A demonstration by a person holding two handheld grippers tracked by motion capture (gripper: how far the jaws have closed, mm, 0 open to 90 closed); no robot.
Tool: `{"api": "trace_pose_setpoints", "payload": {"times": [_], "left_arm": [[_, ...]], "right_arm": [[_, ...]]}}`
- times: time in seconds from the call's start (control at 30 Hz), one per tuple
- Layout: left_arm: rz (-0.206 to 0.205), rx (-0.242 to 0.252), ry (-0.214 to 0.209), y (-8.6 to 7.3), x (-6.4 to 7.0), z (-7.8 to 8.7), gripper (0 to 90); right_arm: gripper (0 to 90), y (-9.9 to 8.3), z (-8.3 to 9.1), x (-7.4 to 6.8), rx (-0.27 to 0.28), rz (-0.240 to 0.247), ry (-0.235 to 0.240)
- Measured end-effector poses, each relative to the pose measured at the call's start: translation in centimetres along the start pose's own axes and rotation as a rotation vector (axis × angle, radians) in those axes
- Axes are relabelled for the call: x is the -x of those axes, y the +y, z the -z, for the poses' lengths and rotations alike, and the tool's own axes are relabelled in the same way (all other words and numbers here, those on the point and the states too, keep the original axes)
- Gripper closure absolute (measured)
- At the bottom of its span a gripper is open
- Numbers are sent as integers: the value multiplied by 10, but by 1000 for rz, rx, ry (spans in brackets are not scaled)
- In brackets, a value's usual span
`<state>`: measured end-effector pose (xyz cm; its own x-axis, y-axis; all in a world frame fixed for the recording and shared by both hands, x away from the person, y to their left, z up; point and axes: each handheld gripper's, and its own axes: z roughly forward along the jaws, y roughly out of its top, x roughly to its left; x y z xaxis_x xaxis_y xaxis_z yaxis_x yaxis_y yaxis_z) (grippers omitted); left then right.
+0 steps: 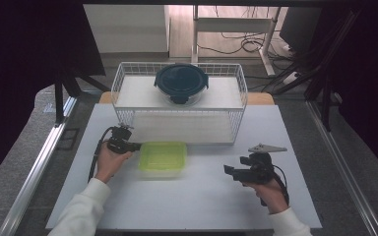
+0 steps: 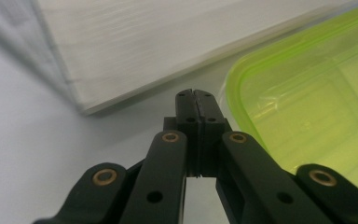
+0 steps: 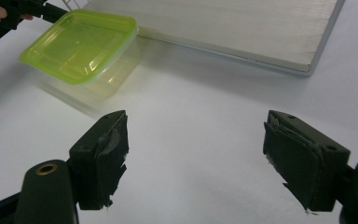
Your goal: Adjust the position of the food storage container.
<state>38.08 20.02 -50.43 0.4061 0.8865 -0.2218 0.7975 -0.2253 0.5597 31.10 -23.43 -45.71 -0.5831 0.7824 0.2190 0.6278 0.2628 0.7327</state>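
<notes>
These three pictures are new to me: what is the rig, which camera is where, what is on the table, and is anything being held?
No robot here: a person holds a two-jaw tool in each hand. The high view looks down on the table from above the person. There the left gripper sits at the left edge of the green-lidded box, and the right gripper hovers apart, pointing toward it. Behind stands a white wire rack with a round dark-lidded bowl on its top shelf.

The other two pictures come from cameras riding on the tools. The left gripper view looks along its shut jaws, which hold nothing, with the box lid just to their right. The right gripper view shows its jaws wide open and empty, the box farther off.
</notes>
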Motion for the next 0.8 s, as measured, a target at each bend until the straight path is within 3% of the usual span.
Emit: {"api": "trace_pose_setpoints", "payload": {"times": [0.2, 0.4, 0.63, 0.67, 0.8], "left_arm": [[-44, -9, -48, 2, 17, -5, 897], [-84, -22, -67, -1, 32, -9, 897], [-88, -32, -98, -5, 41, -11, 897], [-74, -22, -106, -5, 44, -12, 897], [-101, -33, -107, -5, 49, -13, 896]], "right_arm": [[216, 0, 1, -2, -1, 5, 2], [215, 0, 2, -2, 0, 9, -1], [215, 0, 2, -1, -3, 2, -8], [215, 0, 2, -1, -3, 3, -8], [215, 0, 1, -2, -6, 6, -6]]}}
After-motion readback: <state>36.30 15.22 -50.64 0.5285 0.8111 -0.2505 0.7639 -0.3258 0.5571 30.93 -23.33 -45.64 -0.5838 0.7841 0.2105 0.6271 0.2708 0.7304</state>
